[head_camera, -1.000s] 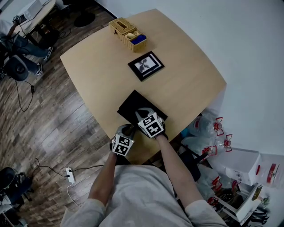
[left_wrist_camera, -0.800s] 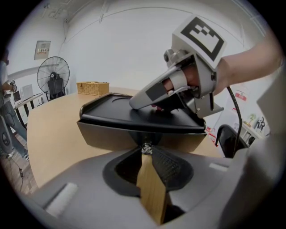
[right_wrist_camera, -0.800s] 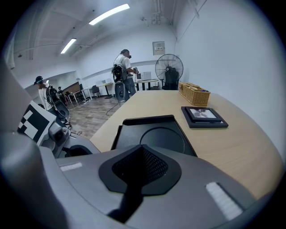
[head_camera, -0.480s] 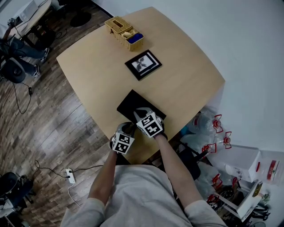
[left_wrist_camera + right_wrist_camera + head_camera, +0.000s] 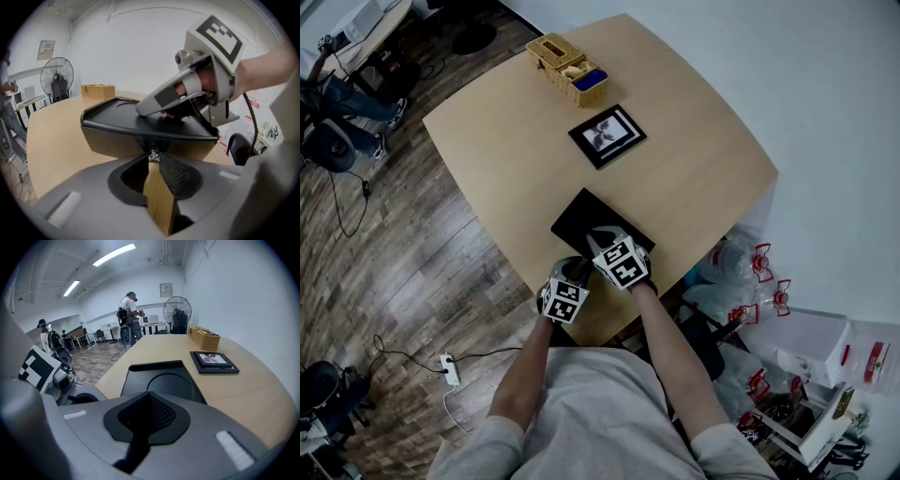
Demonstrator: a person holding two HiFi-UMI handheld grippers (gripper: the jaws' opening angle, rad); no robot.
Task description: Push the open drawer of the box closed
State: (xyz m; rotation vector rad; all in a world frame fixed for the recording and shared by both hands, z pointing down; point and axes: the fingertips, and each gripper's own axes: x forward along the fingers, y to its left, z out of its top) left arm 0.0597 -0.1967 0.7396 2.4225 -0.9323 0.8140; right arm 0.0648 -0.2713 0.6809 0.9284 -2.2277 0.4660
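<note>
While the box [image 5: 581, 217] was steadied at the near edge of the table [image 5: 694, 178] by the right gripper [image 5: 601, 240], its jaws closed on nothing and laid on the black lid, the task was judged unfinished. A light wooden piece, taken for the drawer [image 5: 158, 201], was seen clamped between the narrowly parted jaws of the left gripper [image 5: 153, 158], out from the box front. The push home was left to be made.

Low box [image 5: 600, 225], black recessed top over tan wooden sides, flat at the tabletop's near edge; small metal drawer knob [image 5: 153, 156] on its outward-facing side.
</note>
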